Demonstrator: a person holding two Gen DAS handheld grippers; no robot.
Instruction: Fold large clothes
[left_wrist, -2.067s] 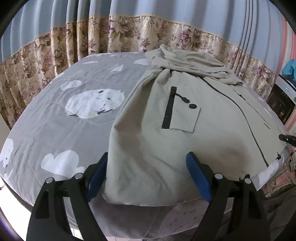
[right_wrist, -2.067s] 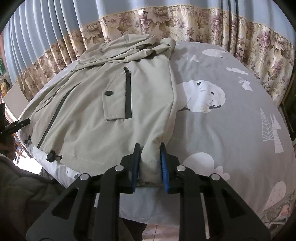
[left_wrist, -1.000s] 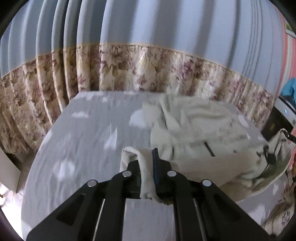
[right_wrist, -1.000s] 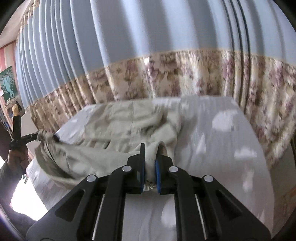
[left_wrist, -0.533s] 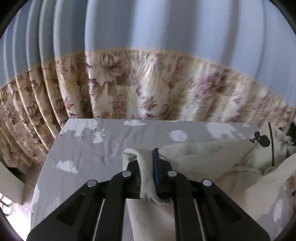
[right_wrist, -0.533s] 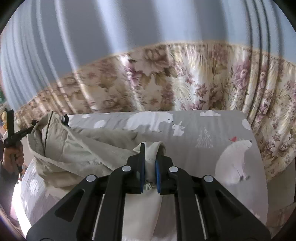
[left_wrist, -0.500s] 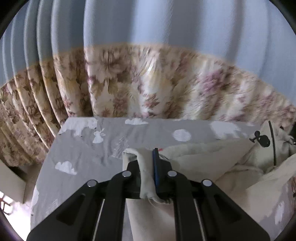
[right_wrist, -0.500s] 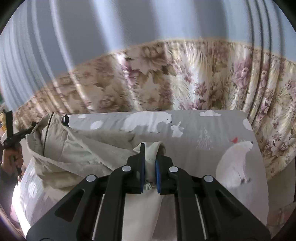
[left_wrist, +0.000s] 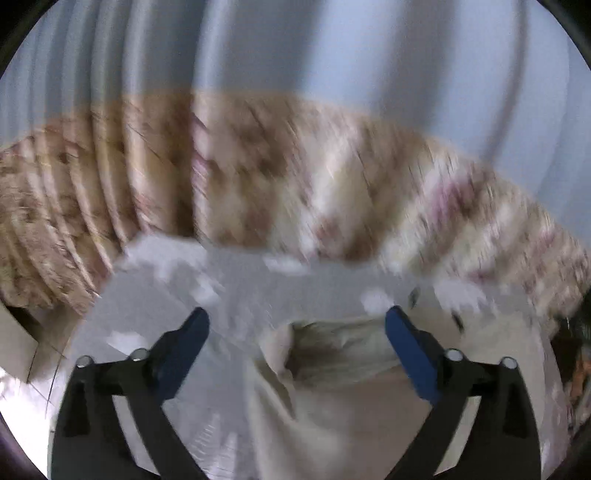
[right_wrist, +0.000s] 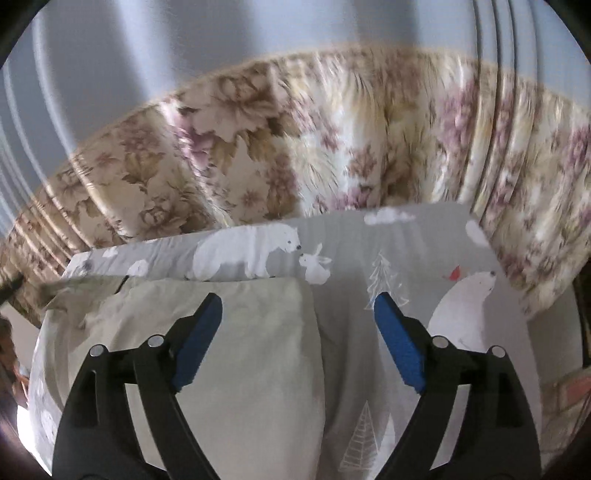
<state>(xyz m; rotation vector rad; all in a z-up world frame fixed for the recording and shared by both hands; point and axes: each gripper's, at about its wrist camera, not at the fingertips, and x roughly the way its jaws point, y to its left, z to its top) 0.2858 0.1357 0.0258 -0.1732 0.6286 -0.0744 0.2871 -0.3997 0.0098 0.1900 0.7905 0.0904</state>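
Observation:
The beige jacket (right_wrist: 240, 354) lies folded over on the grey bed cover, its folded edge toward the far side of the bed. In the left wrist view the jacket (left_wrist: 343, 373) is blurred, with a rumpled corner between the fingers. My left gripper (left_wrist: 295, 325) is open and empty just above that corner. My right gripper (right_wrist: 297, 310) is open and empty over the jacket's right edge; the left finger (right_wrist: 199, 332) is above the cloth, the right finger (right_wrist: 397, 339) above bare bed cover.
The bed cover (right_wrist: 424, 288) is grey with white polar bears, rabbits and trees. Floral and blue curtains (right_wrist: 295, 147) hang close behind the bed's far edge. A person's hand shows at the far left edge of the right wrist view (right_wrist: 9, 354).
Both grippers were shut on the jacket's hem and carried it up and over toward the far side. Now both have opened and let go; the jacket lies folded on the bed.

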